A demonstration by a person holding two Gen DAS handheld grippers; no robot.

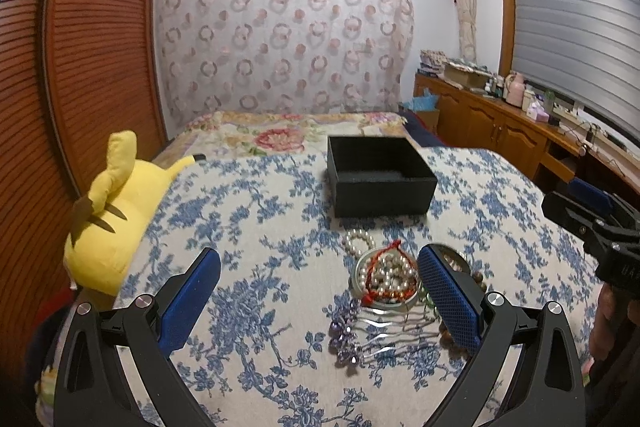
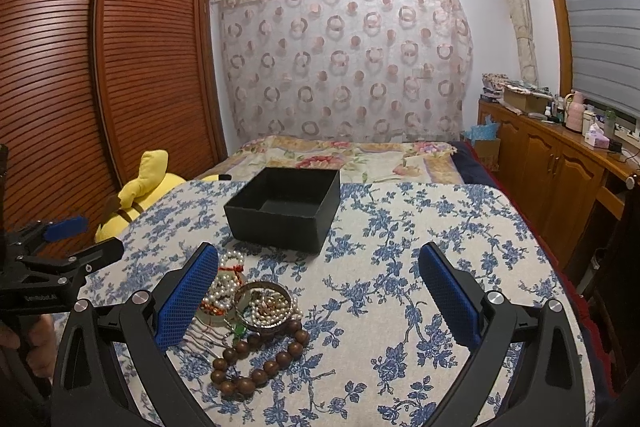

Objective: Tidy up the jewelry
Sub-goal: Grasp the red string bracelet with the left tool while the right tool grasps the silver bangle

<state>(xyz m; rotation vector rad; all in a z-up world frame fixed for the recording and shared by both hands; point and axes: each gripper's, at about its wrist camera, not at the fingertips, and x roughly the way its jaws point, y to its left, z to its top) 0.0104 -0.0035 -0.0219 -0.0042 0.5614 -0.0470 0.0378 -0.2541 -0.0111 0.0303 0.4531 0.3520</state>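
A pile of jewelry lies on the blue-flowered bedspread: pearl strands with a red cord inside a silver bangle point(image 1: 386, 277), a purple-beaded hair comb point(image 1: 360, 339), and a brown wooden bead bracelet point(image 2: 260, 359) beside a dark bangle point(image 2: 266, 307). An open, empty black box point(image 1: 378, 179) stands just behind the pile; it also shows in the right wrist view point(image 2: 286, 209). My left gripper point(image 1: 320, 295) is open and empty, the pile near its right finger. My right gripper point(image 2: 320, 295) is open and empty, the pile near its left finger.
A yellow plush toy point(image 1: 116, 227) lies at the bed's left edge by a wooden slatted wardrobe point(image 1: 80, 59). A wooden sideboard point(image 2: 560, 171) with clutter runs along the right wall. A floral quilt point(image 2: 340, 155) lies behind the box.
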